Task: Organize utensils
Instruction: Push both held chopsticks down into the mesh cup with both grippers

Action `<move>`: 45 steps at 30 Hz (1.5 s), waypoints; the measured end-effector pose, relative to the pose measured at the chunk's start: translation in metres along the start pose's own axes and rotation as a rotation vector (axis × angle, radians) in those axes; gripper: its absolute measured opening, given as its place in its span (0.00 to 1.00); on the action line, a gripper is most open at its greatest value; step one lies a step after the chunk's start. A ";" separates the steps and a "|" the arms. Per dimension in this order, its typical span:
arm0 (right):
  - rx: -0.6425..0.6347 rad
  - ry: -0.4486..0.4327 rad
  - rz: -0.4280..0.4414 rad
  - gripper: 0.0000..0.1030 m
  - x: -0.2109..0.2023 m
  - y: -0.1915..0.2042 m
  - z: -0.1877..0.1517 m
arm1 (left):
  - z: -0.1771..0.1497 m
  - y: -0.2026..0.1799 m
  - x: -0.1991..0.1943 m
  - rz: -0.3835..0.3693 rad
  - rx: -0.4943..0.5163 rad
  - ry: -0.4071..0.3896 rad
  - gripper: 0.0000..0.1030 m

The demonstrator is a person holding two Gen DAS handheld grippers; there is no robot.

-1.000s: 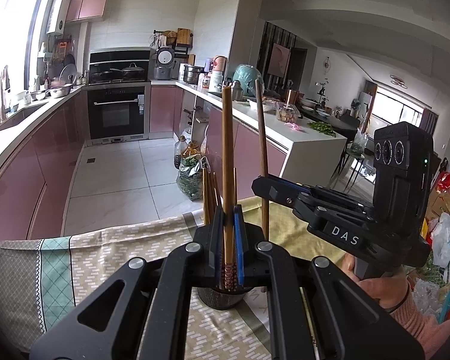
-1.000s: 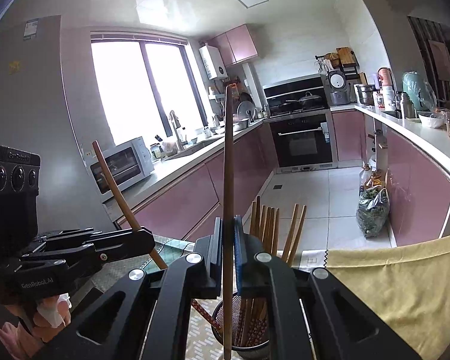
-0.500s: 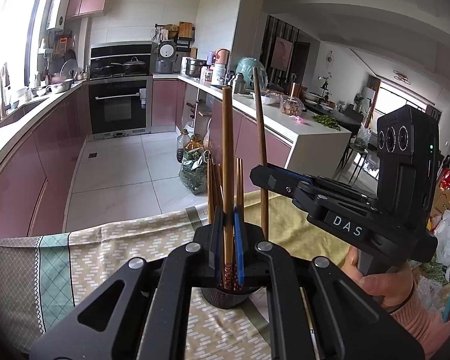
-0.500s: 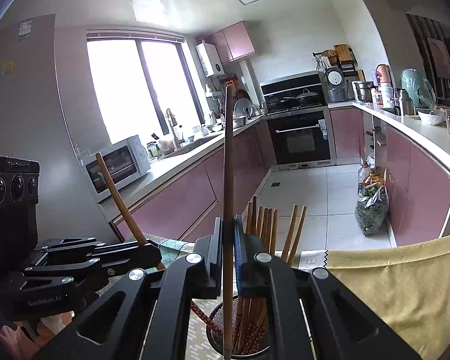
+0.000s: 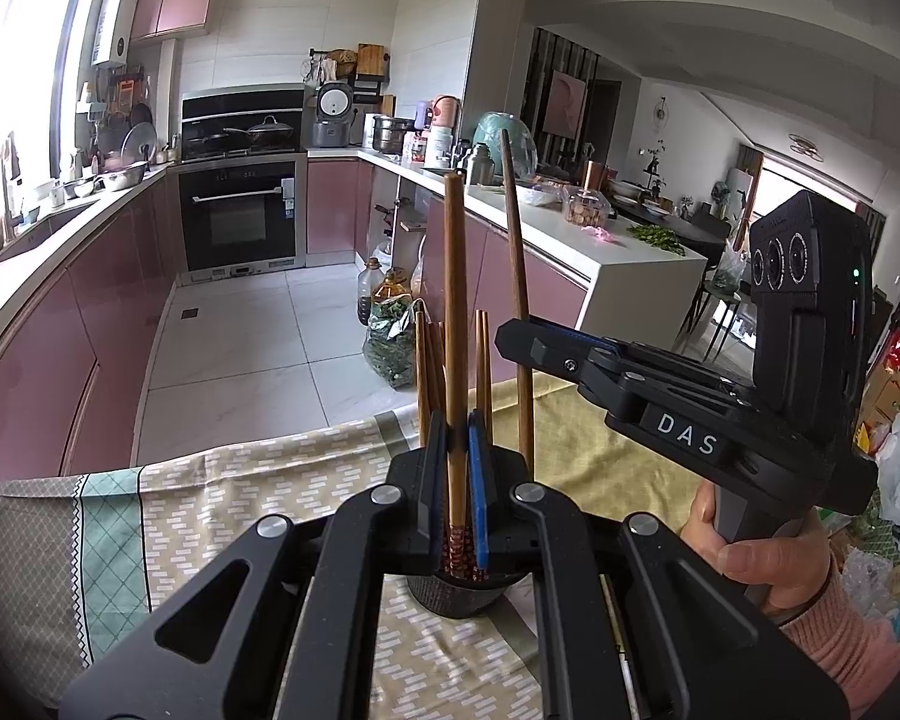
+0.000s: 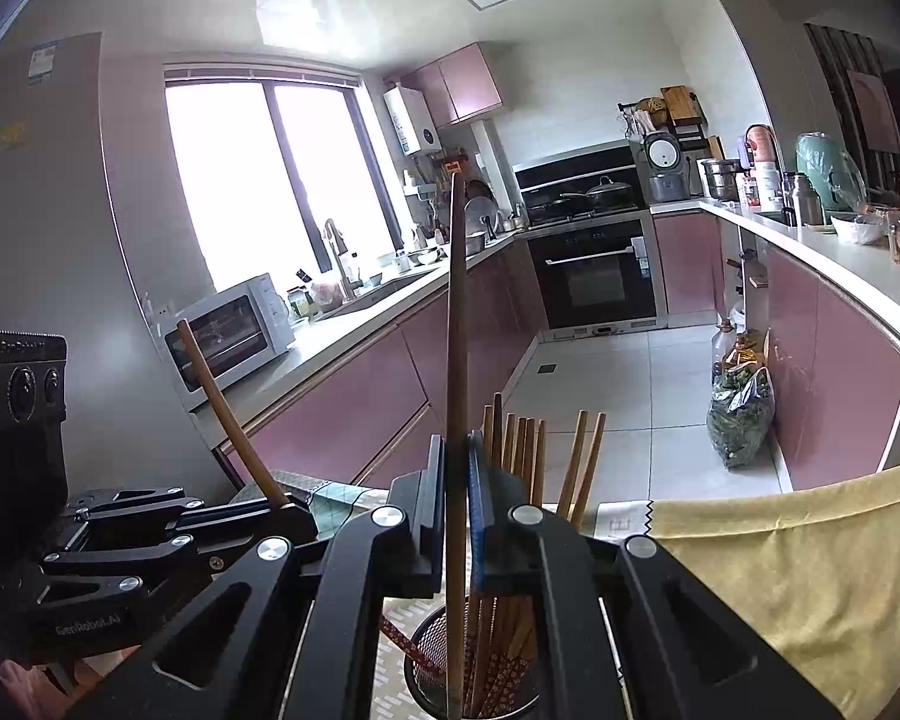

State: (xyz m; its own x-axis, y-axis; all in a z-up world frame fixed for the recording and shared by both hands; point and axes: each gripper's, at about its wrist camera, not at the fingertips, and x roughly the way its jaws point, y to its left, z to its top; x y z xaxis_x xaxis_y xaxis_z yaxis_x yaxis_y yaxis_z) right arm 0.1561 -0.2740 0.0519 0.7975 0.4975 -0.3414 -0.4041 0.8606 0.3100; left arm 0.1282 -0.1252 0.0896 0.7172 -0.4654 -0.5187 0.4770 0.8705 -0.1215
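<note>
"DAS" on R gripper [image 5: 513, 336]; "GenRobot.AI" on L gripper [image 6: 294, 519]

chopsticks [image 6: 525, 540] upright in holder [image 6: 432, 669] on tablecloth [image 5: 222, 516]; counters left, right.

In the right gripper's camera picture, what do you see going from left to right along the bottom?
Left gripper holding a tilted chopstick → right gripper with its chopstick → chopsticks standing in the mesh holder → yellow cloth.

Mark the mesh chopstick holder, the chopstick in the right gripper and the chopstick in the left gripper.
mesh chopstick holder [image 6: 429, 669]: right wrist view, mesh wall.
right gripper's chopstick [image 6: 457, 312]: right wrist view, mid shaft.
left gripper's chopstick [image 5: 453, 300]: left wrist view, upper shaft.
</note>
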 end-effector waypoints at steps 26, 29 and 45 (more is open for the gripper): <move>0.021 0.009 -0.044 0.06 0.024 -0.011 -0.010 | -0.007 0.007 0.025 0.004 -0.002 0.053 0.07; 0.022 0.008 -0.050 0.06 0.026 -0.011 -0.012 | -0.008 0.006 0.028 0.003 -0.004 0.060 0.07; 0.012 0.031 -0.067 0.06 0.033 -0.005 -0.023 | -0.015 0.009 0.041 0.002 -0.007 0.092 0.07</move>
State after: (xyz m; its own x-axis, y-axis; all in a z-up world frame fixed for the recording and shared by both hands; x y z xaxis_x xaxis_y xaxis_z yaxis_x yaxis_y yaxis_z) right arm 0.1742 -0.2590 0.0186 0.8082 0.4424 -0.3888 -0.3451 0.8907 0.2960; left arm 0.1544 -0.1336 0.0551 0.6683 -0.4476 -0.5941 0.4721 0.8725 -0.1263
